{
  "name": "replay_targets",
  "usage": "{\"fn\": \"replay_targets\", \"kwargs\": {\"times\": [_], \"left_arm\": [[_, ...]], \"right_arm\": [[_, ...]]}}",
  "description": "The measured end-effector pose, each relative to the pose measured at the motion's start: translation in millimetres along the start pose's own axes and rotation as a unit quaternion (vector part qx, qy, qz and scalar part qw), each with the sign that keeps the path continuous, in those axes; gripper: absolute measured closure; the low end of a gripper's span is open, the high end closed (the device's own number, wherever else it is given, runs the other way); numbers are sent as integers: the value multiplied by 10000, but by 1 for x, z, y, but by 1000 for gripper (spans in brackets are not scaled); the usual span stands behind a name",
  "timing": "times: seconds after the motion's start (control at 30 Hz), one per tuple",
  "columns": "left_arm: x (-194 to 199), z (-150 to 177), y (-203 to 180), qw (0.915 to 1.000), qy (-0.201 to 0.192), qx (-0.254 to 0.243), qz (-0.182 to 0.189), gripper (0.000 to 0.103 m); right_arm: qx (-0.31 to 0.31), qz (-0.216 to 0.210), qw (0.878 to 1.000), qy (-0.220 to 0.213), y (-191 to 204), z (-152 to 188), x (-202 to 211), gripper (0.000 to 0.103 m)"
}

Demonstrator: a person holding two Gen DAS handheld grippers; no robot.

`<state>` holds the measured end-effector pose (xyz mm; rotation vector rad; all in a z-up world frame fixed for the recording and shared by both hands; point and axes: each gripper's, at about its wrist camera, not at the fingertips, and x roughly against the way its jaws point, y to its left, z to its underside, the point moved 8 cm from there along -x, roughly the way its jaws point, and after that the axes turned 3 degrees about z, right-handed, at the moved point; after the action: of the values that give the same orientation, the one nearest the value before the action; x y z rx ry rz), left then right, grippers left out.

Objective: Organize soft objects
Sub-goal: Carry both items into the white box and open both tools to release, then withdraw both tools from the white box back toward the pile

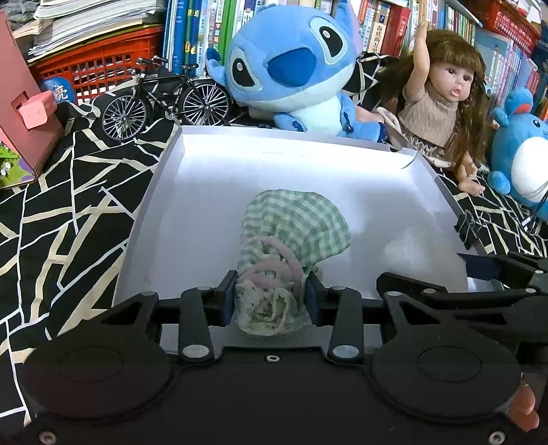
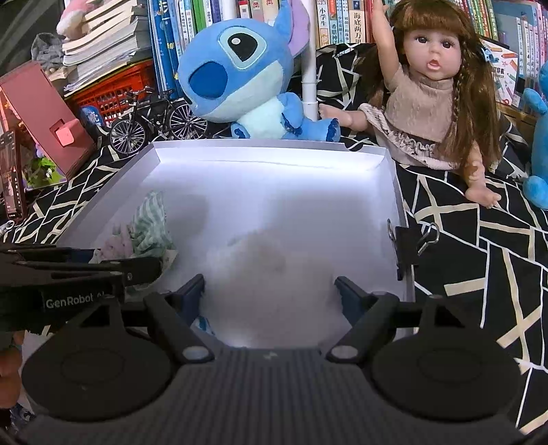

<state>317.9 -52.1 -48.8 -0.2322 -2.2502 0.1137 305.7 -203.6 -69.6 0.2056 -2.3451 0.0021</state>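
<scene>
- The left gripper (image 1: 272,301) is clamped on a green checked cloth bundle (image 1: 294,226), its blue pads (image 1: 228,297) pressing the bundle's gathered, pink-tied neck from both sides.
- The bundle's rounded end reaches forward over the floor of a shallow white box (image 1: 205,178), in the box's near half; from the right wrist view the bundle (image 2: 150,226) sits by the box's left wall (image 2: 102,208).
- The right gripper (image 2: 270,297) stands wide open over the near right part of the box, nothing between its fingers (image 2: 352,297); only the pale box floor shows in the gap.
- A black binder clip (image 2: 407,246) grips the box's right wall.
- Beyond the far wall sit a blue plush toy (image 1: 291,68) and, to its right, a doll (image 1: 441,106) with long brown hair and one arm raised.
- A model bicycle (image 1: 164,99) stands left of the plush on the black cloth with pale lines (image 1: 68,191).
- A second, round blue plush (image 1: 520,157) sits at the far right.
- Books (image 1: 376,27) line the back, with a red crate (image 1: 99,72) at the left.
</scene>
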Motion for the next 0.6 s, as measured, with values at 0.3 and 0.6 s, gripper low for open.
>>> {"fn": "replay_targets", "kwargs": {"times": [0.3,0.6], "left_arm": [[4,-2,3,10000,30,71,48,58],[41,-4,3,9992,-366,-149,42,28]], "right_arm": [[-100,-105,9999,-62,-2,-1,3,13],[-123,-229,9986,-463,-2,-7,34,2]]}}
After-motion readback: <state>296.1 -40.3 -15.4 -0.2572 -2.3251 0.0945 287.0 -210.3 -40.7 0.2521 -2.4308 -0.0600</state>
